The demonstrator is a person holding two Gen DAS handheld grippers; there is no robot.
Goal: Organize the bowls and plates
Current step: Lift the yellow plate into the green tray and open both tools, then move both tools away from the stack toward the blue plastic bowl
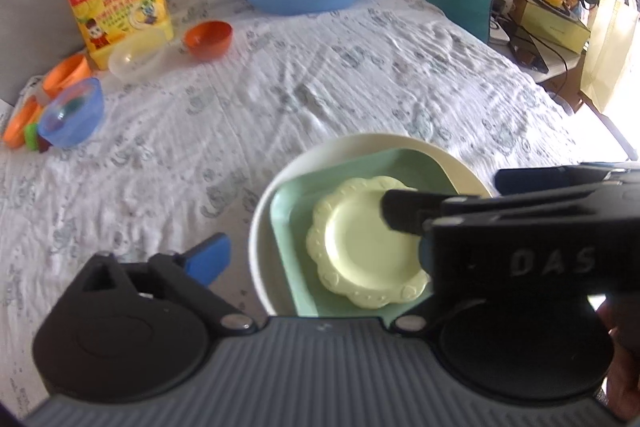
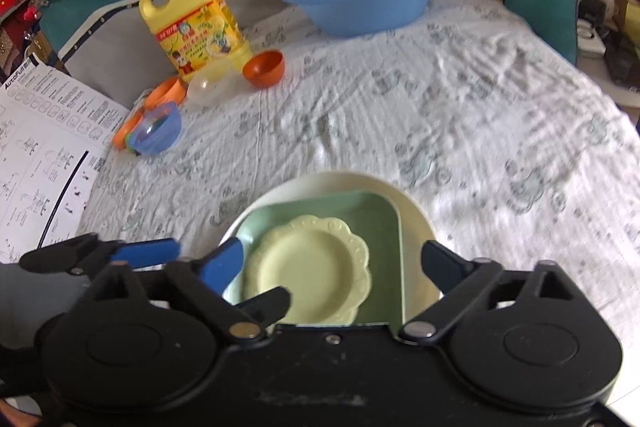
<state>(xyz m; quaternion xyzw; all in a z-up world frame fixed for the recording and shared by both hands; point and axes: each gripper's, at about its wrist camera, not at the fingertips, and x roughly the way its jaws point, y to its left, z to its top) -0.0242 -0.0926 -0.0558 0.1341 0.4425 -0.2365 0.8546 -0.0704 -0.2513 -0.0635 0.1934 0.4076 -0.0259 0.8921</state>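
right claw (image 2: 332,267) wide open over scalloped yellow plate (image 2: 316,267), left claw (image 1: 320,259) open, holding nothing

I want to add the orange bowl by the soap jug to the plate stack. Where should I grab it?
Pinch the orange bowl by its rim, coming from the front right, one finger inside. It lies tipped with its mouth facing that way; the jug and a clear bowl crowd its left.

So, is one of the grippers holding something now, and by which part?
Nothing is held. The left gripper and the right gripper are both open wide over the plate stack, clamping no plate.
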